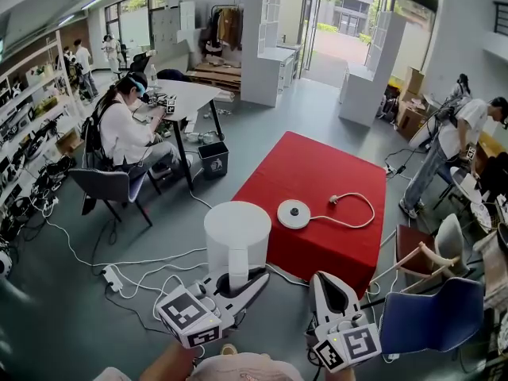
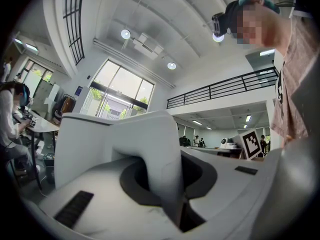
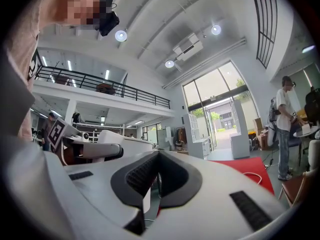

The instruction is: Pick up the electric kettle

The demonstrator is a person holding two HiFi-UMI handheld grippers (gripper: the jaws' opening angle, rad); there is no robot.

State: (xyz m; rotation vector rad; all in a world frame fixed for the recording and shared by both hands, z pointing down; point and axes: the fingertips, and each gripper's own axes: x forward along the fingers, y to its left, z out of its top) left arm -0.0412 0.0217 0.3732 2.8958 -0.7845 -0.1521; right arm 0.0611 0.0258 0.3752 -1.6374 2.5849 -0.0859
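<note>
Head view: the left gripper's [image 1: 240, 281] jaws are clamped on the handle [image 2: 165, 174] of the white electric kettle [image 1: 237, 235], at the red counter's [image 1: 317, 169] near corner. Beyond it lie the round base [image 1: 294, 213] and its cord [image 1: 355, 210]. The right gripper's [image 1: 321, 279] jaws are together, empty.

Electric kettle [image 1: 237, 236]: handle and lower wall partly hidden by the left claw [image 1: 242, 280] in the head view; underside hidden behind the jaws in the left gripper view; table [image 1: 317, 173]: near-left edge covered by the electric kettle; shelf [image 1: 32, 113] contents too small to identify.
</note>
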